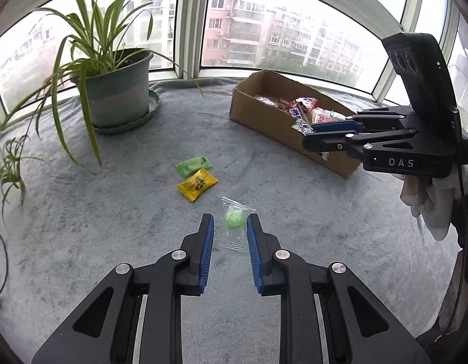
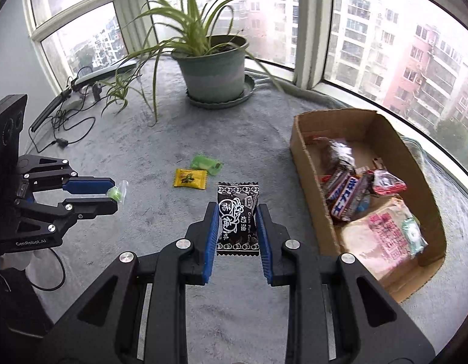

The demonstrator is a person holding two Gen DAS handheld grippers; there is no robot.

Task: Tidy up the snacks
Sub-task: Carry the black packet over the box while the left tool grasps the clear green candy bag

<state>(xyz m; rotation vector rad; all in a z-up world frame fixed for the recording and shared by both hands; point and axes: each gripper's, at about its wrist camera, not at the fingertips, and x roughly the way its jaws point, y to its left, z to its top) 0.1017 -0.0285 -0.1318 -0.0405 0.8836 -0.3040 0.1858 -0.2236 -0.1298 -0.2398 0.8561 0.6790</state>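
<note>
My left gripper (image 1: pixel 230 226) stands around a clear wrapper with a green candy (image 1: pixel 233 219), which is held between its blue pads; it also shows in the right wrist view (image 2: pixel 117 193). My right gripper (image 2: pixel 237 212) is shut on a black plum candy packet (image 2: pixel 237 217), seen from the left wrist view (image 1: pixel 306 132) beside the box. A yellow packet (image 1: pixel 197 184) and a green packet (image 1: pixel 193 165) lie on the grey cloth. The cardboard box (image 2: pixel 306 163) holds several snacks.
A potted spider plant (image 1: pixel 115 91) stands at the back on a saucer. Cables and a bar-shaped lamp (image 2: pixel 67 103) lie at the far left by the windows. The grey cloth (image 1: pixel 112 227) covers the sill.
</note>
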